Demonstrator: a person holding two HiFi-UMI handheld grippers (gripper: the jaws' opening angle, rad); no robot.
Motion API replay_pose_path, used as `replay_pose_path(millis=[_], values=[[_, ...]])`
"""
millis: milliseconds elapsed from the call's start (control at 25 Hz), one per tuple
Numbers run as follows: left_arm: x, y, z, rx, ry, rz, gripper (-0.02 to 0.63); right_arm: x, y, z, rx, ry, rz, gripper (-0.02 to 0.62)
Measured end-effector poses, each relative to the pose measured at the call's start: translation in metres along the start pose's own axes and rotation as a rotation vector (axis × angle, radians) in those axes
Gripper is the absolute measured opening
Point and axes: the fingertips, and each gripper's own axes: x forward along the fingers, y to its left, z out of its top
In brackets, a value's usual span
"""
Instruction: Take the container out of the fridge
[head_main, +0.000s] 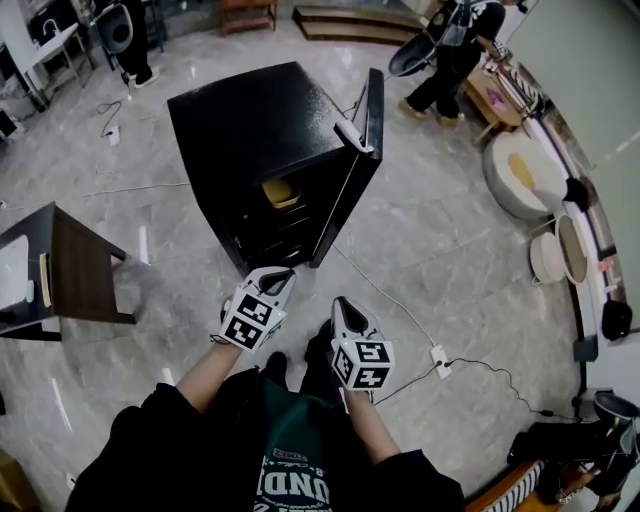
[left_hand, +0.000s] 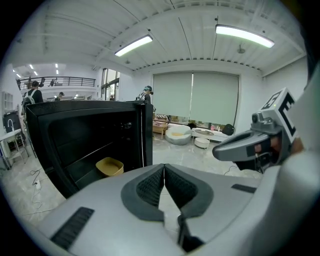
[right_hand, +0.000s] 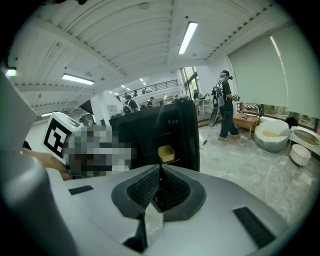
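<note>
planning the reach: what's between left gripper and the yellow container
Nothing: the stretch from left gripper to container is bare, fridge door open, per left gripper view.

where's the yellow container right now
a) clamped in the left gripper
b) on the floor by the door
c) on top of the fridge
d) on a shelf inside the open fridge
d: the yellow container sits on a shelf inside the black fridge, whose door stands open. The left gripper and right gripper are short of it, shut and empty.
</note>
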Motion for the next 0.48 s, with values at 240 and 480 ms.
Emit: replay_pose_path(millis=[240, 480], values=[[0.013, 0.017, 0.003, -0.011, 0.019, 0.034, 0.014, 0.021, -0.009, 0.009, -0.001, 0.008, 0.034, 0.035], [0.020, 0.027, 0.003, -0.014, 0.026, 0.056, 0.014, 0.030, -0.014, 0.009, -0.001, 0.021, 0.050, 0.035]])
